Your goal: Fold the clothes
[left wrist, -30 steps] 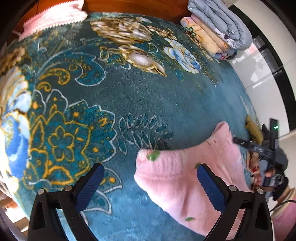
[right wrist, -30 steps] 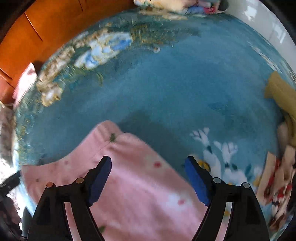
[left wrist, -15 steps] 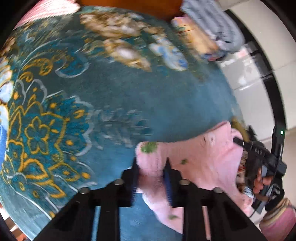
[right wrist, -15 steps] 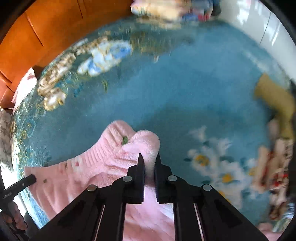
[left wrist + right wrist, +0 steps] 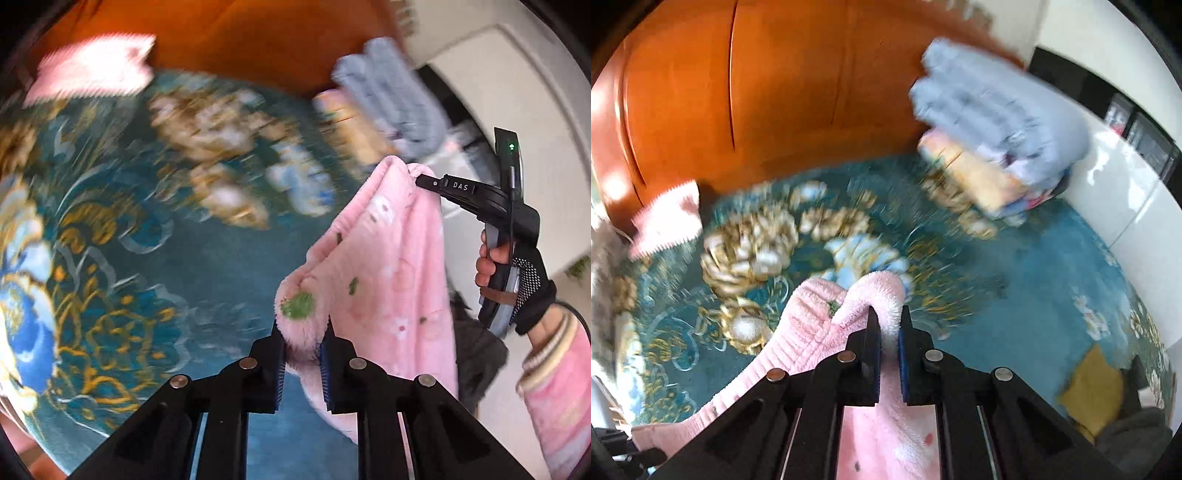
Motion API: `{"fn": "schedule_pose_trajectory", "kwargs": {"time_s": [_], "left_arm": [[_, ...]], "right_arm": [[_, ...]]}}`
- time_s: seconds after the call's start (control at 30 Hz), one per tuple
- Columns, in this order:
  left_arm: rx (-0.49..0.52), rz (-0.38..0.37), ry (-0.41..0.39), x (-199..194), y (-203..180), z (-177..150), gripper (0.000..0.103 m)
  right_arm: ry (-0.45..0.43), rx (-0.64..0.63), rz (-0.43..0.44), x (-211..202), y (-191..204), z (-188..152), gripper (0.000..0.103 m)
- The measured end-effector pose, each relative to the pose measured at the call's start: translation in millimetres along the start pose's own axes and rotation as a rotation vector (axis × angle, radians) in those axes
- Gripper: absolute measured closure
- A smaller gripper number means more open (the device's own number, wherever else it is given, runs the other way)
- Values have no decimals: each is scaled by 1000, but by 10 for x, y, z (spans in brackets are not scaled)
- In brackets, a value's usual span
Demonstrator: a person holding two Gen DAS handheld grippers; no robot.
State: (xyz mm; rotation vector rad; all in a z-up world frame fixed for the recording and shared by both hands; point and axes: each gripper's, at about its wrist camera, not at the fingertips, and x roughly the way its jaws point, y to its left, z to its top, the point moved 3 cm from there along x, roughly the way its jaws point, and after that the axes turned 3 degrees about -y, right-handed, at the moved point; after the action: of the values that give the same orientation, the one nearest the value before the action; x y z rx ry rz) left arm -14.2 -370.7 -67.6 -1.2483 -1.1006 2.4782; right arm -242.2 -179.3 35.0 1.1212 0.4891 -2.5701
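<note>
A fluffy pink garment (image 5: 384, 266) with small green and white motifs hangs in the air above the teal floral blanket (image 5: 155, 236). My left gripper (image 5: 302, 349) is shut on its lower left corner. My right gripper (image 5: 885, 325) is shut on another corner of the pink garment (image 5: 820, 328); it also shows in the left wrist view (image 5: 424, 181), pinching the garment's top edge, held by a gloved hand. The cloth stretches between the two grippers, lifted off the bed.
A stack of folded clothes (image 5: 1001, 147), grey-blue on top, sits at the bed's far right. A pink towel (image 5: 668, 218) lies at the far left by the orange wooden headboard (image 5: 768, 92). A yellow cloth (image 5: 1089, 391) lies at the right edge.
Both grippers went from open over the flat garment to shut on its corners, then lifted it off the blanket. The views are blurred by fast upward motion.
</note>
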Motion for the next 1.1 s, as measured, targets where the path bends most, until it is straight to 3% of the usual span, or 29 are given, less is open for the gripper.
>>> {"fn": "schedule_pose_trajectory", "kwargs": {"time_s": [0.1, 0.17, 0.27, 0.3, 0.33, 0.43, 0.6, 0.8, 0.93, 1.07, 1.1], "left_arm": [[-30, 55, 47, 135, 248, -34, 86], [-32, 78, 63, 164, 326, -88, 86], [-44, 98, 79, 195, 407, -159, 86], [-48, 105, 83, 205, 434, -182, 86], [-55, 113, 83, 209, 451, -200, 86], [-70, 139, 87, 218, 463, -225, 86], [-42, 175, 79, 184, 359, -211, 86], [11, 217, 66, 102, 148, -168, 86], [42, 293, 82, 100, 28, -158, 87], [66, 332, 56, 57, -173, -121, 87], [67, 338, 50, 44, -218, -121, 87]], "right_arm": [[93, 44, 20, 524, 252, -144, 93], [128, 72, 27, 764, 320, -299, 86], [124, 112, 31, 849, 221, -426, 56], [115, 132, 40, 823, 145, -443, 37], [106, 153, 48, 793, 66, -460, 33], [57, 236, 53, 472, -333, -592, 33], [29, 398, 37, -405, -1221, -1339, 32], [64, 662, -103, -1599, -2240, -2983, 31], [122, 847, -231, -2204, -2625, -4214, 31], [127, 1064, -241, -2490, -2829, -5159, 31], [115, 1086, -227, -2488, -2850, -5236, 31]]}}
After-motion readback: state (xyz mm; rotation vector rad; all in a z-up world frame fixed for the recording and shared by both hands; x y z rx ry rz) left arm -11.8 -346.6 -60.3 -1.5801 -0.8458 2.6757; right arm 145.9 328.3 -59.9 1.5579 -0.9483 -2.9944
